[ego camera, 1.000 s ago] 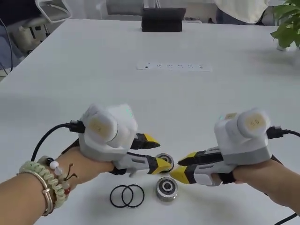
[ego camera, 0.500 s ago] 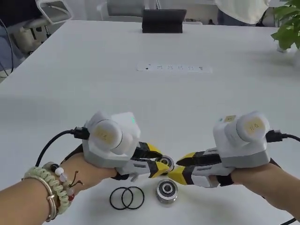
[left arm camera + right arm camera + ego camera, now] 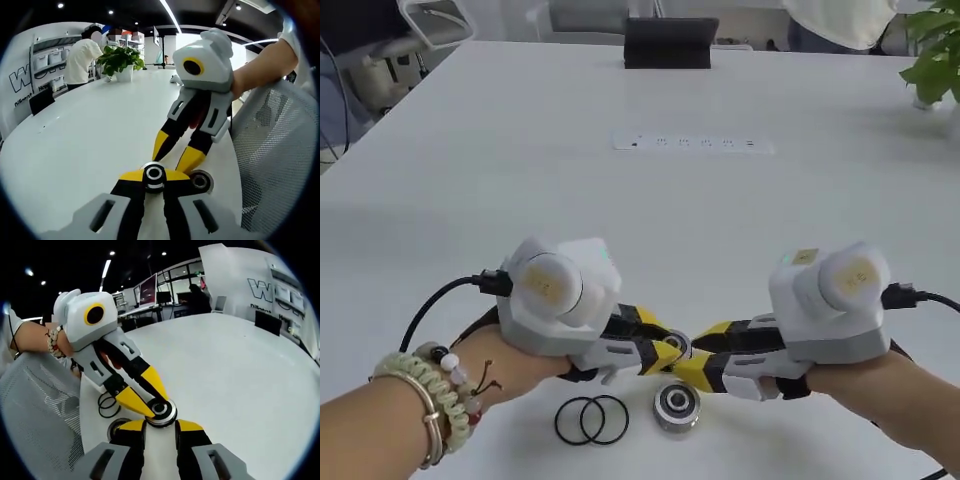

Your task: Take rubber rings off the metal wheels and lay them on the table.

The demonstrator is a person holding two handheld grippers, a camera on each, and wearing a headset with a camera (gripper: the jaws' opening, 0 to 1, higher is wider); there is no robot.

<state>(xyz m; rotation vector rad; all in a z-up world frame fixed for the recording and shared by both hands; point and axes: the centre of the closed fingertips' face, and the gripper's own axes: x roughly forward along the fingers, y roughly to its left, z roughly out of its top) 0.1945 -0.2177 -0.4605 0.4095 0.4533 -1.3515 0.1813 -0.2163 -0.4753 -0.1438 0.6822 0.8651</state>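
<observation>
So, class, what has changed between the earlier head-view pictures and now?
The jaws of the left gripper have narrowed onto the metal wheel, and the right gripper has moved in to meet it, jaws apart at its rim. The second wheel and two rubber rings lie on the table as before.

Head view is looking down over the worktop (image 3: 720,200); gripper views are facing each other closely, sharing one metal wheel (image 3: 154,176).

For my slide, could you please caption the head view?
Left gripper holds a metal wheel, right gripper meeting it, two rubber rings nearby.
</observation>
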